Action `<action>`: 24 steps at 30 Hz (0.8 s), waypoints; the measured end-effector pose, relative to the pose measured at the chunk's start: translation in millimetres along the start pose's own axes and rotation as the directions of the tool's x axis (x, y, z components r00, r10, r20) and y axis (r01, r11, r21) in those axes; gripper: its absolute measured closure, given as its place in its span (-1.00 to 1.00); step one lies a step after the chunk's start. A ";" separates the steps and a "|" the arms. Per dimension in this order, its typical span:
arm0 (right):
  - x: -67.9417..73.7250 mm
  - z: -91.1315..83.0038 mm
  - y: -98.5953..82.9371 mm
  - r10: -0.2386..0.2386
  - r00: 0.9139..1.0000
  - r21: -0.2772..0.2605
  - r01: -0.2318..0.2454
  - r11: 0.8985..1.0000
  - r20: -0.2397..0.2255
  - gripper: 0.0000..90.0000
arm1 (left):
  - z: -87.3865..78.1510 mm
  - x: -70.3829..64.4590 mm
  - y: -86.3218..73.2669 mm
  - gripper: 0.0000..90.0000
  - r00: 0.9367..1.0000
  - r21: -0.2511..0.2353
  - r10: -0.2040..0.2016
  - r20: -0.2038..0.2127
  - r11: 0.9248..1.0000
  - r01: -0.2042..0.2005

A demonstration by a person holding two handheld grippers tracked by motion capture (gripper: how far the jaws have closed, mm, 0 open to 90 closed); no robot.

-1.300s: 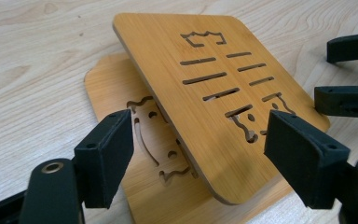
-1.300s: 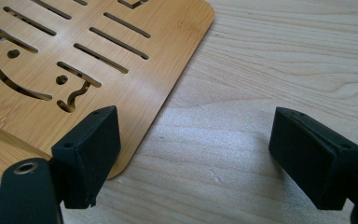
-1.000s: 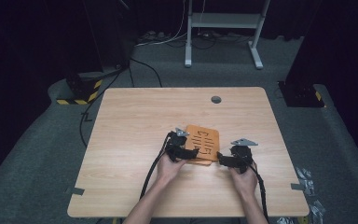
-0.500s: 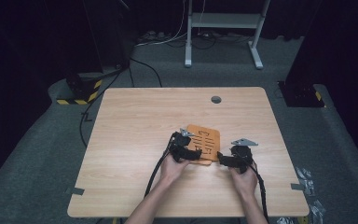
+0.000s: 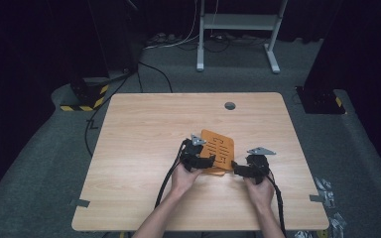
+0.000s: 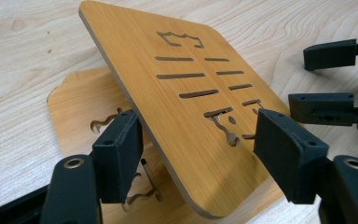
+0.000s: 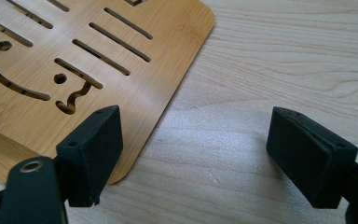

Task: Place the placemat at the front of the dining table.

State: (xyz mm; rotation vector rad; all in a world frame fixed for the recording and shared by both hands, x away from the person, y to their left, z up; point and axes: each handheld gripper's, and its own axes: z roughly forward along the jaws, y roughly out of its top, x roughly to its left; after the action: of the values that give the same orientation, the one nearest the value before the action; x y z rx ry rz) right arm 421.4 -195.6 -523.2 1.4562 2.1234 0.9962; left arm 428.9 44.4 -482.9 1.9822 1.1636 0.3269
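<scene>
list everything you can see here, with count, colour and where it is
slotted bamboo boards: two, orange-brown; upper one tilted up over the lower one lying flat, near middle of the table
light wooden table: one, pale wood, centre
round grommet: one, grey, far edge of the table
white metal stand: one, on the floor beyond the table
left gripper: one, black, open around the tilted board's edge
right gripper: one, black, open beside the boards' right edge
</scene>
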 end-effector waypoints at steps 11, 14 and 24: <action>-1.0 -0.2 0.0 0.009 1.000 -0.006 -0.009 1.000 -0.001 -0.56 | -7.6 -3.2 7.4 -0.08 0.999 -0.027 0.049 0.012 0.998 -0.049; -1.0 -0.2 0.0 0.011 1.000 -0.006 -0.011 1.000 -0.002 -0.55 | -8.5 -4.9 10.3 -0.05 0.999 -0.037 0.052 0.014 0.998 -0.051; 10.0 2.5 0.6 -0.061 0.996 0.020 0.060 0.998 0.072 -0.47 | -3.5 -11.6 15.8 0.06 0.999 -0.014 0.044 0.026 0.999 -0.043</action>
State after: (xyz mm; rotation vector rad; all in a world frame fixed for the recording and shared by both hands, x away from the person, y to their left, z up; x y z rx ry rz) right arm 419.5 -185.4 -523.6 1.4055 2.1166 0.8914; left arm 430.3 32.5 -467.0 1.9964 1.1003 0.3293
